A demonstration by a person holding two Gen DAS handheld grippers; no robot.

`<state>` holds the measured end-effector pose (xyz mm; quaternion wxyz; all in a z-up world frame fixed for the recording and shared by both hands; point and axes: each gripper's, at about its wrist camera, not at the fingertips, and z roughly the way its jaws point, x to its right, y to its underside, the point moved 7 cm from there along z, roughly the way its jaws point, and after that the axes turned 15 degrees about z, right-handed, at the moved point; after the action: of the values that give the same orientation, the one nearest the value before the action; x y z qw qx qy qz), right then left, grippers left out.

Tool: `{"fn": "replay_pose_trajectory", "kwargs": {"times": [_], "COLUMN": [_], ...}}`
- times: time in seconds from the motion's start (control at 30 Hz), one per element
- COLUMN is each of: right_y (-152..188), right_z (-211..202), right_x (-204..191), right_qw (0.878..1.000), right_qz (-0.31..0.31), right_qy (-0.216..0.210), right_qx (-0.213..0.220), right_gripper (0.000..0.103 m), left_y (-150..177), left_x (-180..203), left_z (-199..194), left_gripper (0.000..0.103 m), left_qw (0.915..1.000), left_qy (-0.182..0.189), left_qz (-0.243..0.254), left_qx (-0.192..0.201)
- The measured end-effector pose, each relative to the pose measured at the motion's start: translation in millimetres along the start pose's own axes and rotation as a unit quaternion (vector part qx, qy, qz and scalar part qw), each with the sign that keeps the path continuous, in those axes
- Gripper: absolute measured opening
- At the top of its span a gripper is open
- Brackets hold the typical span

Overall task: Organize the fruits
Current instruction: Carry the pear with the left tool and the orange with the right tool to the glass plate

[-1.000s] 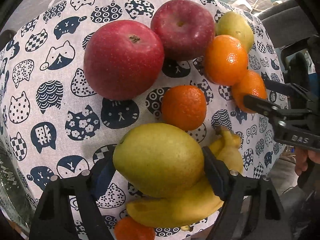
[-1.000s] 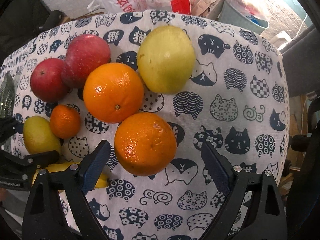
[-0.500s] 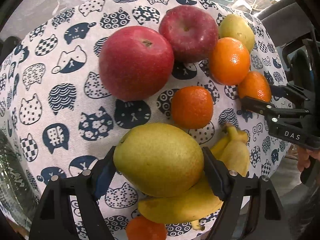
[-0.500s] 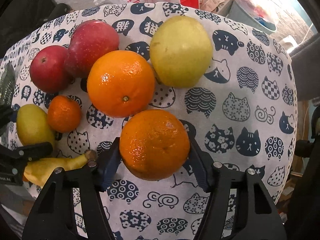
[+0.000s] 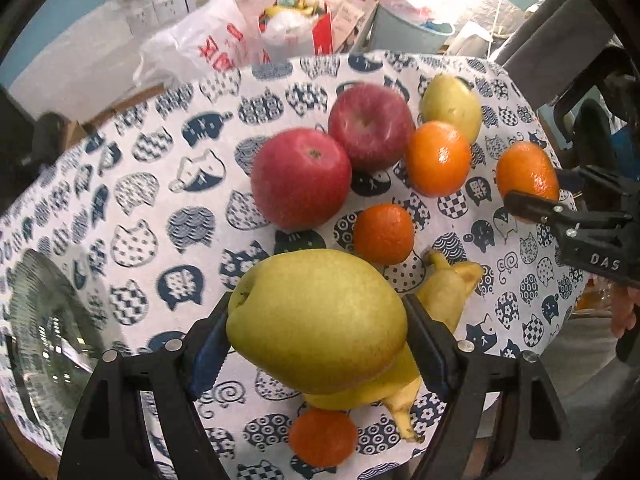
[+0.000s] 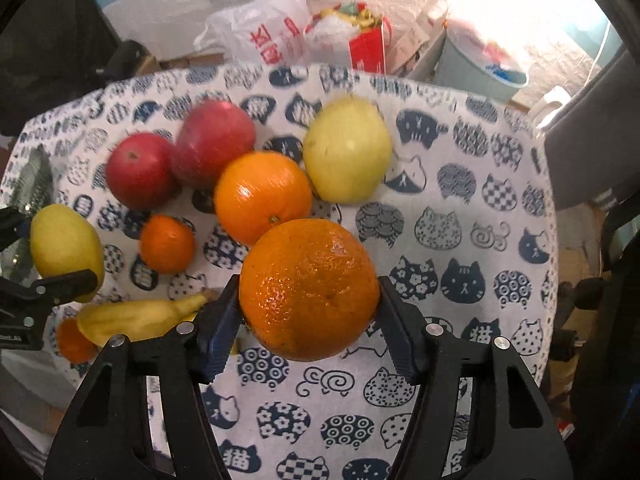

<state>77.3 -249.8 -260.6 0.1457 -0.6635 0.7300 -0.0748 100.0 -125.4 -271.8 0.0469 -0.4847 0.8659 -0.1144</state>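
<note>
Left gripper (image 5: 316,334) has its jaws clamped on a big yellow-green pear (image 5: 318,320), one pad on each side, and the pear looks lifted clear of the cat-print cloth (image 5: 132,208) on the surface. Right gripper (image 6: 308,312) is closed on an orange (image 6: 309,289); its jaws pulled in around it over the last moment and now both pads press its sides, with the fruit sitting above the cloth rather than on it. The rest of the fruit is bunched in the middle of the surface: two red apples (image 5: 301,177) touching each other, a second orange (image 6: 263,197) just beside the far apple, and a second pear (image 6: 347,148) touching that orange on its far side. A small mandarin (image 5: 383,233) sits on its own, near the front apple and not touching it. A banana (image 5: 448,292) lies under and behind the held pear in the left view, and another mandarin (image 5: 323,436) is close to the near edge, right by the banana's tip. At the left edge of the surface there's a clear ribbed glass dish (image 5: 44,344), only partly visible. Beyond the surface you can see a white plastic bag (image 6: 264,28) with red print, a red bag stuffed with things, and a pale bucket (image 6: 472,68), all blown out by the light from that side.
</note>
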Motion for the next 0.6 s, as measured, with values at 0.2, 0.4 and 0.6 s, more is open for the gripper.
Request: {"fn": "replay_pose_trajectory", "kwargs": {"times": [0.2,0.4,0.6], "right_y": [-14,-20,-26], "right_z": [-35,-70,-96], "right_x": [-22,-46,-66], "right_qw": [0.999,0.995,0.990], "right_qz": [-0.011,-0.027,-0.038], "right_qy": [-0.019,-0.041,-0.061], "right_qx": [0.048,0.092,0.122], "right_gripper": [0.064,0.064,0.064], "left_y": [9,7,6], "left_x": [-11,-11,-16], "left_z": [-41,-70,-94], "left_gripper": [0.082,0.082,0.082], "left_qw": [0.9990,0.9972,0.9938], "left_qy": [-0.018,-0.024,-0.046], "left_qz": [0.019,0.023,0.028], "left_qx": [0.037,0.068,0.097]}}
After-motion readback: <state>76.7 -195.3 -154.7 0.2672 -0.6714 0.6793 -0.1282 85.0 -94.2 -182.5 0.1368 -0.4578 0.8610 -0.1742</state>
